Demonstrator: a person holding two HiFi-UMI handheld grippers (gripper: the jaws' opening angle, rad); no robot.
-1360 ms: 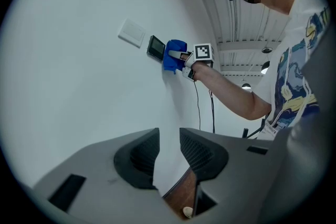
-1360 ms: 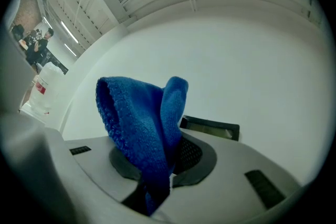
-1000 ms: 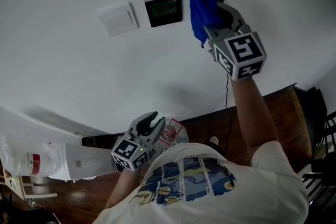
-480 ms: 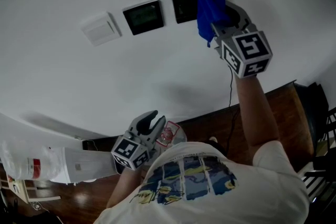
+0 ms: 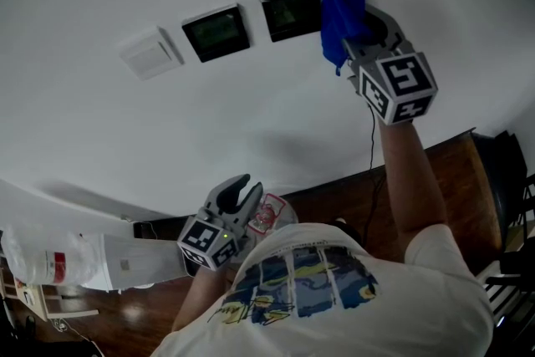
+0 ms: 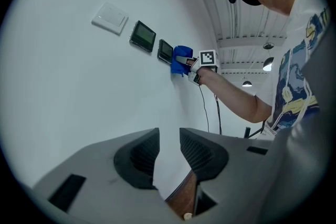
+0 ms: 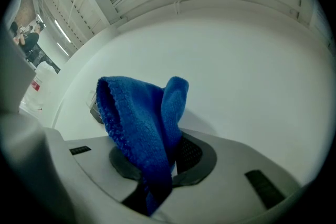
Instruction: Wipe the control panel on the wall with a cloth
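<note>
Well, the wiping looks barely begun, or mid-pass at best. The right gripper (image 5: 358, 25) is up at the wall (image 5: 251, 113) w/ its jaws pinched on the blue cloth (image 5: 341, 4). The cloth sticks out past the tips in a loose fold. It sits at the right edge of the right-hand control panel (image 5: 290, 12), touching or just overlapping that edge; can't say which. Most of that dark screen is uncovered. The second dark panel (image 5: 216, 32), just to its left, has nothing on it at all. Neither face shows smears or streaks, so what's been cleaned can't be read off them. My guess: a sweep leftward across both screens is what's left, poss. the white switch plate (image 5: 150, 54) too, tho the task only mentions the panel.

The left gripper (image 5: 242, 190) hangs low by the person's waist, well apart from the panels. Its jaws stand a narrow gap apart w/ nothing between them, only wall and brown floor (image 5: 451, 171) showing through. It's doing no work at the moment.

As for containers, not much. A white bag-like bundle (image 5: 50, 259) w/ a red mark lies low at the left near the floor. It's too dim to tell what's in it, or whether it's a bag at all. A thin cable (image 5: 374, 146) runs down the wall below the right gripper.
</note>
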